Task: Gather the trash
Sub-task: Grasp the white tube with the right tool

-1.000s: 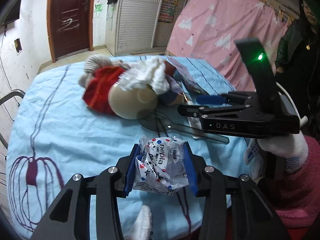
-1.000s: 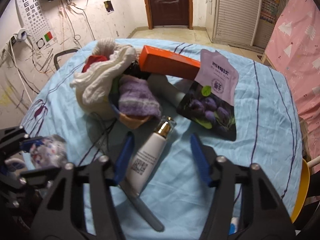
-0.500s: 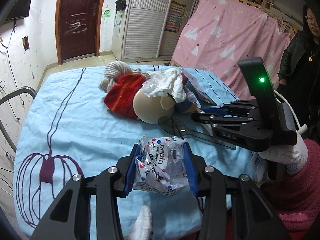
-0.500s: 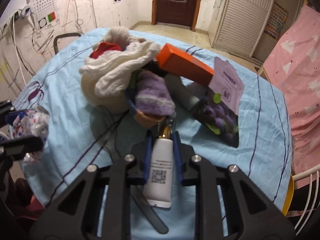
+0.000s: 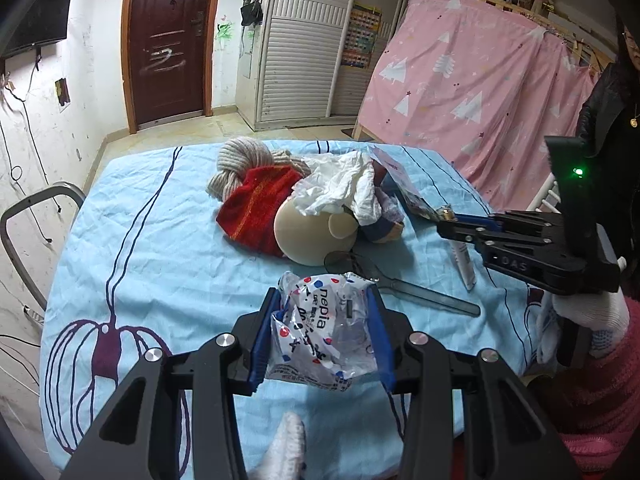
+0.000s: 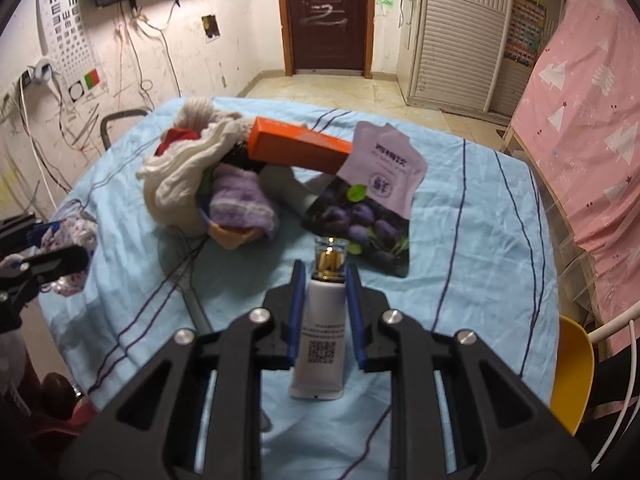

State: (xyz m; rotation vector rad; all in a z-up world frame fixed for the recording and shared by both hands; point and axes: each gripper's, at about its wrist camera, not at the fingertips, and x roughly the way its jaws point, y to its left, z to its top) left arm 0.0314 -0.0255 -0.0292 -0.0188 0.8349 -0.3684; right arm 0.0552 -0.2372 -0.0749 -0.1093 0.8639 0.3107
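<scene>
Blue sheeting (image 5: pixel 168 248) covers the table in front of me, a dark door and a pink curtain behind it. My left gripper (image 5: pixel 322 334) pinches a crumpled plastic wrapper (image 5: pixel 320 332) with red and blue dots between its blue pads, held above the near edge. My right gripper (image 6: pixel 326 312) is clamped on a white tube (image 6: pixel 320 344) with a clear gold cap, lifted clear of the sheet. Beyond it lie a purple fruit pouch (image 6: pixel 372 200), an orange box (image 6: pixel 296 146) and a heap of cloths (image 6: pixel 188 176) around a cream bowl (image 5: pixel 308 236).
</scene>
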